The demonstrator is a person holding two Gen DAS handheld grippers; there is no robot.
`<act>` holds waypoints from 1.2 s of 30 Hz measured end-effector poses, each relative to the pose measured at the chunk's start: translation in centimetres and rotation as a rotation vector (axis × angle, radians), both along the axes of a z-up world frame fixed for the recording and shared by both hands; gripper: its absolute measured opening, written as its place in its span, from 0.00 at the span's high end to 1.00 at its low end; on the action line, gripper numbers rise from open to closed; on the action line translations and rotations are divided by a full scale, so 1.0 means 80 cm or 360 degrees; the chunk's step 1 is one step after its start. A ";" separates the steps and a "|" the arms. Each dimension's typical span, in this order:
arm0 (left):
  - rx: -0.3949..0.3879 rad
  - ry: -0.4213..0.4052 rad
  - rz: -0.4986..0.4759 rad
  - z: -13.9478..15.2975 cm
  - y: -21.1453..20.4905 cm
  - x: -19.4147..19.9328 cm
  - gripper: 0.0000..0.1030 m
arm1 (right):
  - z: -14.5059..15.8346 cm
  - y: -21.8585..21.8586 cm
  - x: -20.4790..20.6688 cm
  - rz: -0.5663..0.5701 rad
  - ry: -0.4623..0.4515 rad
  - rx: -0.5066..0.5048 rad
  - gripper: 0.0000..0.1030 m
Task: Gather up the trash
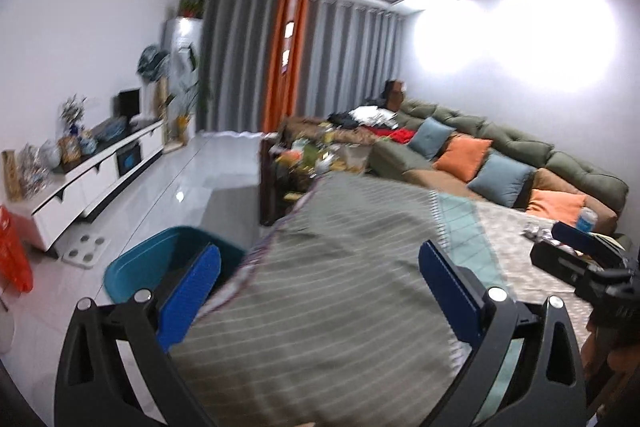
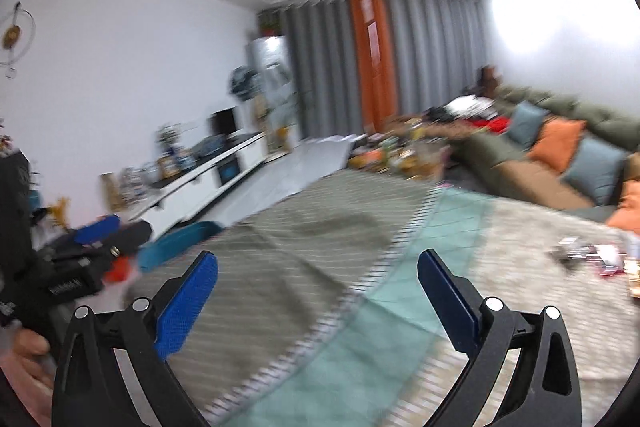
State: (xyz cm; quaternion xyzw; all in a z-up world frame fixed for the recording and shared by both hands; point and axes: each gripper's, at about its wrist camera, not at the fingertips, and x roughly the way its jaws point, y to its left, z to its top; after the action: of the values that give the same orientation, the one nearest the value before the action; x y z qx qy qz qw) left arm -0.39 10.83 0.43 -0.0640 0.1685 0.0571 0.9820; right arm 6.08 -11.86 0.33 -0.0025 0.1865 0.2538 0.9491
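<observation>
Though blur smears the trash (image 2: 588, 255), both grippers' fingers (image 1: 192, 291) (image 2: 192, 303) stand released.

Black plastic frames, 2 blue textured fingers (image 1: 192, 291) each, silver screws (image 2: 493, 303), bare skin on hand (image 2: 28, 347).

Before me hung long grey pleated curtains (image 1: 248, 59), a green tufted sofa (image 1: 500, 143) stood right, glossy white floor tiles (image 1: 200, 179) left.

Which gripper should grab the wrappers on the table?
Probably the right gripper: the wrappers lie on its side of the table. The left gripper sits near the teal bin; both are open and empty.
</observation>
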 end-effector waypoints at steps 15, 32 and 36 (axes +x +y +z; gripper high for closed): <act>0.0148 -0.0206 -0.0158 0.006 -0.117 0.001 0.03 | -0.015 -0.095 -0.053 -0.0483 -0.0174 -0.0007 0.03; 0.0165 -0.0269 -0.0180 0.011 -0.133 -0.008 0.03 | -0.010 -0.118 -0.073 -0.0592 -0.0269 0.0010 0.03; 0.0183 -0.0284 -0.0178 0.011 -0.136 -0.006 0.03 | -0.008 -0.118 -0.074 -0.0600 -0.0282 0.0002 0.03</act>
State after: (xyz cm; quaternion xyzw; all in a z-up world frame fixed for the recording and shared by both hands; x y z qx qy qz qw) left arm -0.87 -0.08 1.28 -0.0030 0.0802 0.0058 0.9968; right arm 0.16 -21.32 -0.35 0.0108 0.0991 0.0705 0.9925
